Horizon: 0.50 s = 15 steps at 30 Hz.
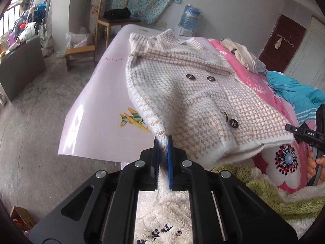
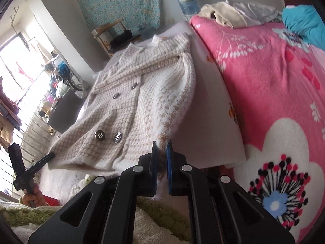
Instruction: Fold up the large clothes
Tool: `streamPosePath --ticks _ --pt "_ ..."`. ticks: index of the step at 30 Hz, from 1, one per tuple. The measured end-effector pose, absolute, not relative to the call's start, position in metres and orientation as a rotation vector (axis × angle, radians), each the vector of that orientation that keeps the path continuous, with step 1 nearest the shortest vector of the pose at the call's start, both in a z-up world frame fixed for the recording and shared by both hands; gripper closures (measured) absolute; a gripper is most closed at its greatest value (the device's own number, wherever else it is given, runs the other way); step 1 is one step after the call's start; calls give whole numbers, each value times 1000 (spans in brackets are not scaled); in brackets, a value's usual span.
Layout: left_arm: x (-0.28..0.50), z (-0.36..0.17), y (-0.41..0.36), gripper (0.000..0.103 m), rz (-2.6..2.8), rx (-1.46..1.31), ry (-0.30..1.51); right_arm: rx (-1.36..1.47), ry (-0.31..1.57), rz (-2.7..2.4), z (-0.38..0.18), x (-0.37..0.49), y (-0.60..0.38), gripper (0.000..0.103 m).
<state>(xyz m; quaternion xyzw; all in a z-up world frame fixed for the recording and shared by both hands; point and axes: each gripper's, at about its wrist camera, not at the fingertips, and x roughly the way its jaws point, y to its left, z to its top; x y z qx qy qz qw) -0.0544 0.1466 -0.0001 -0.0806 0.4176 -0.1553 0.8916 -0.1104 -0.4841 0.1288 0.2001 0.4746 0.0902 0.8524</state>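
Left claw (image 1: 163,142): we've got it pinched tight on the near left corner of the coat's hem, fuzzy knit squeezed between the blue pads (image 1: 170,158).
Right claw (image 2: 161,146): same story on the other side, pressed together on the near right corner of the hem, fabric bunched between its pads.
Coat (image 1: 182,93): a cream and tan houndstooth knit with dark buttons, stretching away from both claws. The hem end is lifted off the surface at our claws and sags between them; the collar end lies flat at the far end.
Buttons (image 1: 233,123): one pair just ahead and to the right of the left claw, a second pair further up towards the collar.
Sleeves (image 1: 178,59): folded across the chest, well ahead of the claws.
Pale sheet (image 1: 97,101): we see it under the coat, spreading out to the left of the left claw, with a small yellow aeroplane print (image 1: 133,120) just left of the pinched corner.
Pink blanket (image 2: 264,85): on the bed to the right of the right claw, big flower pattern, touching the edge of the pale sheet.
Clothes pile (image 2: 239,14): cream and white garments plus a turquoise one (image 2: 304,22), far ahead and right of the right claw, on the blanket.
Hands: from the left wrist view, a hand (image 1: 313,166) grips the right handle at the right edge; from the right wrist view, the other hand (image 2: 33,198) grips the left handle, low on the left.
Chair (image 1: 113,18): wooden, beyond the far end of the bed.
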Motion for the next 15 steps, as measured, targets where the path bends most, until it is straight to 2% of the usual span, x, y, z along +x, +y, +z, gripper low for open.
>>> streamPosePath --ticks 2,7,15 --pt "-43 -6 143 97 -336 -192 880 473 1011 188 121 -98 -488 95" --pt "-6 18 134 97 -368 -171 786 484 909 222 142 -57 -491 95" --pt "109 30 136 95 -323 -239 751 631 827 239 144 58 -502 93"
